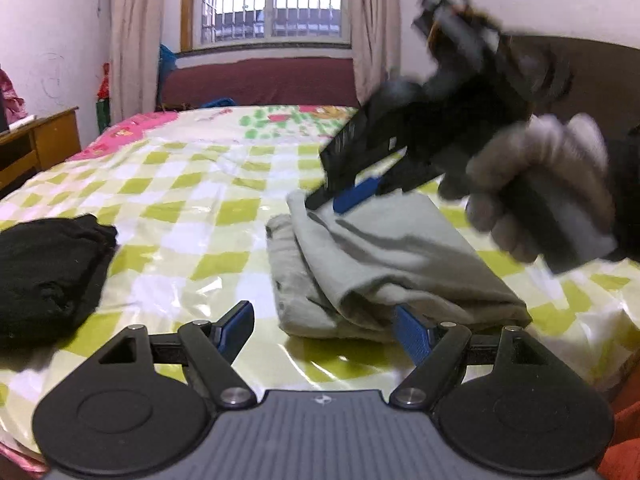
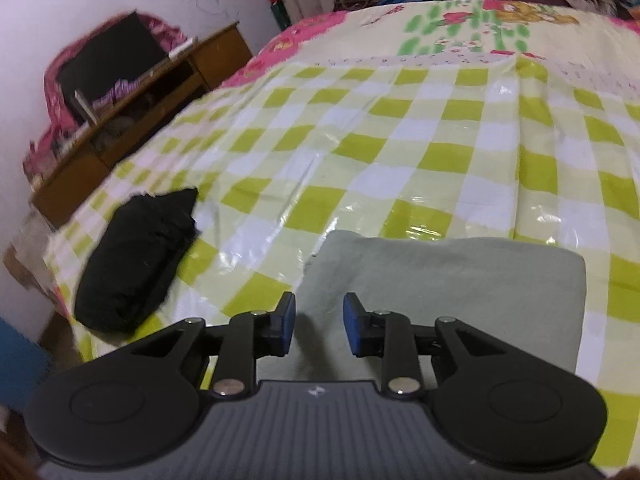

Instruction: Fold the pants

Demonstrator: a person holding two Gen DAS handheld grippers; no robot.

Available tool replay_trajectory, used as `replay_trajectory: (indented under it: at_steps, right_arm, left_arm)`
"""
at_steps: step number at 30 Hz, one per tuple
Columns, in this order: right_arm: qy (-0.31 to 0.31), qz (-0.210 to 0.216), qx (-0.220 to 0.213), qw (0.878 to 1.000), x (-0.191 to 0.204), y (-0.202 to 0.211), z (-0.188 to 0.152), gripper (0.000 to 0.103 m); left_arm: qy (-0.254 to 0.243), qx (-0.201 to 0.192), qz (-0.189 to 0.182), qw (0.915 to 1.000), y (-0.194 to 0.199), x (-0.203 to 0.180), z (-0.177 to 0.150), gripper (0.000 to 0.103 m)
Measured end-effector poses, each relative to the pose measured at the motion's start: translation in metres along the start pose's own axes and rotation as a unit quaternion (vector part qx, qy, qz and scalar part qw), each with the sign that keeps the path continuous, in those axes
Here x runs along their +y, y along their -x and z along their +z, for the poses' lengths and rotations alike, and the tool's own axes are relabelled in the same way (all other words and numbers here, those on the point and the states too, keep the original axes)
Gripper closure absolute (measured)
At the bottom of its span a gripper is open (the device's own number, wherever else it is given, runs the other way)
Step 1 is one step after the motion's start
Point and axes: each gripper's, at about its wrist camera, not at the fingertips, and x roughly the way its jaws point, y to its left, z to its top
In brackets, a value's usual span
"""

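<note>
- folded pants [image 1: 384, 264] sit on the bed [image 1: 192, 184], toward its right side
- other bundle of clothes [image 1: 48, 276] is well off to their left
- desk [image 1: 40, 140] stands left of the bed, window [image 1: 272, 0] behind it

Barred window [image 1: 272, 0] between curtains [image 1: 134, 36], white walls [image 1: 48, 32], wooden desk [image 1: 38, 140] beside the bed [image 1: 180, 184].

Grey pants [image 2: 460, 280], green-white check sheet [image 2: 400, 128] (glossy), blk bundle [image 2: 136, 264].

Left gripper [image 1: 326, 330] fingers spread wide, right gripper [image 2: 318, 320] fingers slightly parted, gloved hand [image 1: 540, 188] gripping handle
</note>
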Motion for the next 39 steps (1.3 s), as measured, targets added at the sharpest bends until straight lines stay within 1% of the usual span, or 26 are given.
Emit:
replay_trajectory:
  at_steps: [2,4,6,8,10,12,13,15,18,19,21,22,23,25,27,31,33,35,36,39]
  right_arm:
    - [0.003,0.009,0.020,1.000,0.000,-0.019,0.002,0.075]
    - [0.005,0.009,0.039,0.999,0.001,-0.038,0.003,0.074]
    - [0.011,0.011,0.046,0.999,0.002,-0.047,0.005,0.074]
    - [0.008,0.021,0.039,0.999,0.002,-0.039,0.005,0.074]
    - [-0.002,0.038,0.024,0.999,-0.003,-0.021,0.006,0.074]
    - [-0.013,0.051,0.005,0.999,-0.012,0.001,0.005,0.071]
    - [-0.017,0.053,-0.006,0.998,-0.019,0.012,0.002,0.069]
    - [-0.028,0.040,-0.026,0.998,-0.036,0.032,-0.005,0.069]
    - [-0.040,0.011,-0.036,0.999,-0.057,0.049,-0.019,0.068]
    - [-0.042,-0.001,-0.034,0.999,-0.064,0.053,-0.026,0.068]
    - [-0.046,-0.025,-0.029,0.998,-0.078,0.060,-0.041,0.068]
    - [-0.052,-0.035,-0.028,0.998,-0.086,0.064,-0.048,0.068]
    - [-0.062,-0.040,-0.029,0.997,-0.094,0.068,-0.054,0.068]
    - [-0.092,-0.042,-0.033,0.994,-0.112,0.075,-0.064,0.066]
    - [-0.116,-0.039,-0.033,0.992,-0.125,0.077,-0.071,0.061]
    - [-0.155,-0.002,-0.024,0.988,-0.139,0.067,-0.078,0.060]
    - [-0.158,0.017,-0.020,0.987,-0.138,0.060,-0.078,0.060]
    - [-0.152,0.028,-0.015,0.988,-0.136,0.051,-0.076,0.057]
    - [-0.150,0.029,-0.010,0.988,-0.134,0.046,-0.076,0.053]
    - [-0.142,0.032,-0.010,0.989,-0.132,0.042,-0.076,0.051]
  left_arm:
    - [0.001,-0.012,0.005,0.9999,0.002,0.002,0.006,0.013]
    - [0.001,-0.023,0.007,0.9997,0.007,0.000,0.011,0.013]
    - [0.001,-0.026,0.009,0.9996,0.004,-0.001,0.016,0.013]
    - [-0.004,-0.028,0.012,0.9995,0.000,-0.003,0.022,0.013]
    - [-0.013,-0.036,0.009,0.9992,0.001,-0.008,0.029,0.013]
    - [-0.022,-0.048,0.000,0.9986,0.003,-0.013,0.037,0.013]
    - [-0.025,-0.053,-0.005,0.9983,0.003,-0.015,0.041,0.013]
    - [-0.038,-0.052,-0.011,0.9979,-0.003,-0.022,0.047,0.012]
    - [-0.078,-0.020,-0.009,0.9967,-0.033,-0.034,0.045,0.012]
    - [-0.086,-0.004,-0.004,0.9962,-0.045,-0.034,0.042,0.012]
    - [-0.091,0.042,0.020,0.9948,-0.070,-0.029,0.034,0.012]
    - [-0.086,0.066,0.032,0.9936,-0.079,-0.023,0.030,0.011]
    - [-0.077,0.080,0.037,0.9931,-0.083,-0.016,0.028,0.011]
    - [-0.056,0.086,0.037,0.9940,-0.080,-0.007,0.028,0.010]
    - [-0.052,0.087,0.039,0.9941,-0.075,-0.003,0.033,0.010]
    - [-0.056,0.074,0.033,0.9951,-0.078,-0.003,0.047,0.010]
    - [-0.043,0.072,0.018,0.9963,-0.081,-0.003,0.051,0.010]
    - [-0.031,0.081,-0.001,0.9962,-0.091,-0.002,0.052,0.010]
    - [-0.030,0.089,-0.005,0.9955,-0.097,-0.002,0.051,0.010]
    - [-0.038,0.106,-0.001,0.9937,-0.110,-0.004,0.047,0.010]
